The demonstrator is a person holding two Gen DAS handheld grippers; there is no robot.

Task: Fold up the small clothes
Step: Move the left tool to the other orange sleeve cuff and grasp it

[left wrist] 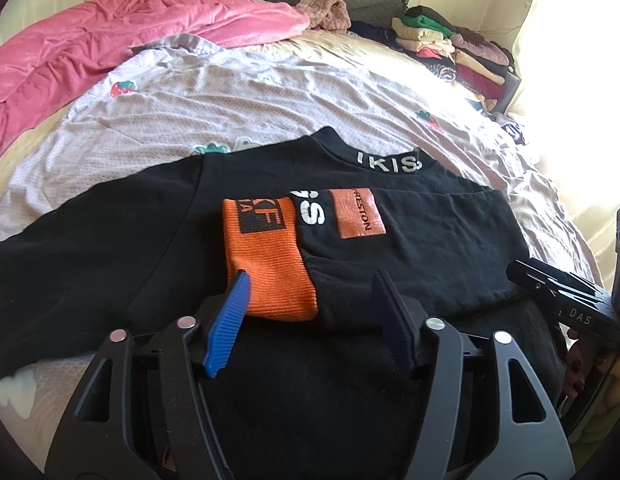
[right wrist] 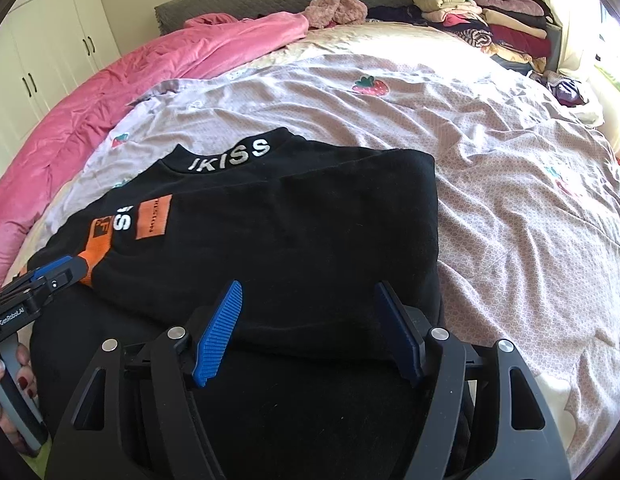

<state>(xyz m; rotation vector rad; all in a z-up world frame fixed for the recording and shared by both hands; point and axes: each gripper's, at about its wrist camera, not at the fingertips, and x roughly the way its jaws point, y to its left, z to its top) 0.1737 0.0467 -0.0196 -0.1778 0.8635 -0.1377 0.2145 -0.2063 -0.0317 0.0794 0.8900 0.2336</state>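
Left wrist view
Sweater (left wrist: 410, 232): black, folded sleeve across its front, orange cuff (left wrist: 265, 256), on the bed sheet (left wrist: 229, 100).
Left gripper (left wrist: 310, 308): jaws released, above the cuff.

Right wrist view
Sweater (right wrist: 289, 232): white collar lettering, orange patch.
Right gripper (right wrist: 310, 320): jaws released, over the sweater's near fold.

Left tool (left wrist: 310, 292) pitched downward, jaws apart, blue pads (left wrist: 229, 312) clear of any contact. Right tool (right wrist: 310, 304) same pose, jaws apart. A hand (right wrist: 13, 384) with painted nails grips the left tool's handle.
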